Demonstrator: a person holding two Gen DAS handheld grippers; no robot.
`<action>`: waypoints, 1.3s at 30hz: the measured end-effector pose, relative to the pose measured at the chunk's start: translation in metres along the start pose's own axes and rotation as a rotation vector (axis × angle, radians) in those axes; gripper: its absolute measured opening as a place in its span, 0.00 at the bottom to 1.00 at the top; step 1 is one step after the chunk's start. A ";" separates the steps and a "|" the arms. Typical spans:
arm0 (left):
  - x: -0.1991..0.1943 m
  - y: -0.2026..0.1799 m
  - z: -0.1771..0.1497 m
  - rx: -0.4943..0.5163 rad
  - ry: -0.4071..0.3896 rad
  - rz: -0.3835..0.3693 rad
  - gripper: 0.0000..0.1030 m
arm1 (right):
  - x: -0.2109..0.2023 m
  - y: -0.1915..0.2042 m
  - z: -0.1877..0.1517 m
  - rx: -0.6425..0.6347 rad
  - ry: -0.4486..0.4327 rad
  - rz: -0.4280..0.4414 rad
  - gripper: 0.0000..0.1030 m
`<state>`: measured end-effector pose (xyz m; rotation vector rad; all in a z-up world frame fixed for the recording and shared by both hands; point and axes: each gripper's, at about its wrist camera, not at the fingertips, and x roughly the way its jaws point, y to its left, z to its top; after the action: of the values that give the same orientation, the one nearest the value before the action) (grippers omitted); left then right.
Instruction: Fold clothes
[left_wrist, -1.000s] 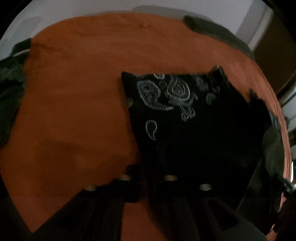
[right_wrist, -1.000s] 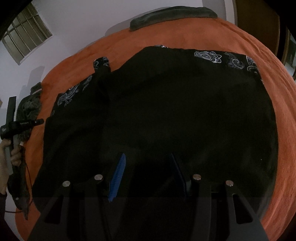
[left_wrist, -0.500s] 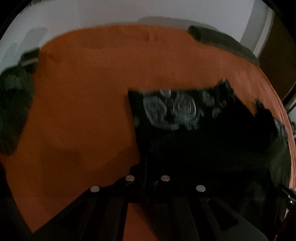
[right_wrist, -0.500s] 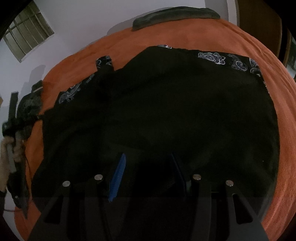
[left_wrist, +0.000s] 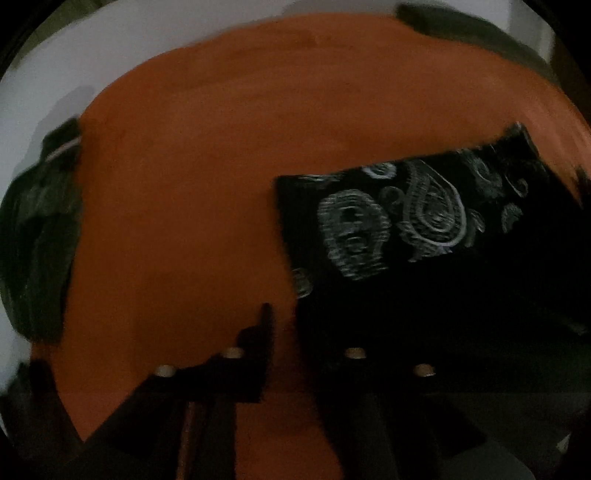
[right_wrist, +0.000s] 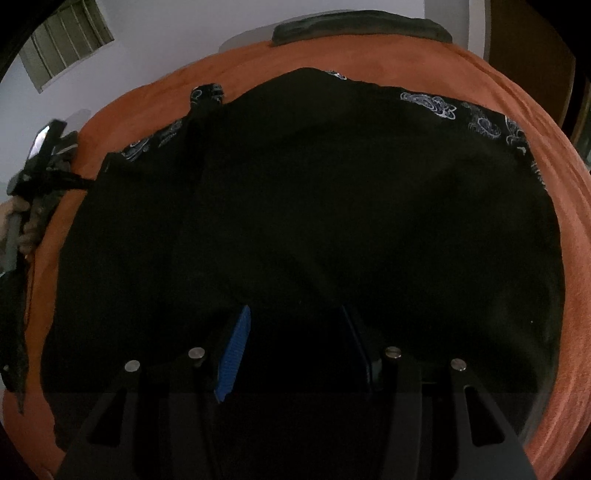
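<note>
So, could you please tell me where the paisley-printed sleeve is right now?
In the left wrist view, the paisley-printed sleeve lies flat at centre-right on the orange bedspread, just ahead and right of the left hand-held gripper.

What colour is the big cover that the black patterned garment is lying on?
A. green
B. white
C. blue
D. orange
D: the black garment with pale paisley print lies spread on an orange cover, which shows around it in both views.

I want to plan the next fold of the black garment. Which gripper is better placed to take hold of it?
Right, probably. The right gripper stands directly over the black garment. The left gripper is opening at the garment's edge, with orange cover showing between its fingers.
</note>
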<state>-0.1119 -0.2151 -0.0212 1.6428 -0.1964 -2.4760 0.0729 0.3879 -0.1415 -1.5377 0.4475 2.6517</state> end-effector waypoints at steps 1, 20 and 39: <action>-0.004 0.006 -0.002 -0.027 -0.010 0.001 0.45 | -0.001 -0.001 0.000 0.001 0.004 0.005 0.48; -0.068 -0.103 -0.014 0.192 -0.089 -0.213 0.57 | 0.015 -0.136 0.085 0.305 -0.090 -0.075 0.46; -0.004 -0.237 0.104 -0.002 0.126 -0.174 0.02 | 0.027 -0.192 0.113 0.483 -0.118 -0.068 0.63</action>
<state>-0.2217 0.0199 -0.0247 1.8822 -0.0357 -2.4796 -0.0014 0.5993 -0.1557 -1.2187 0.9235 2.3281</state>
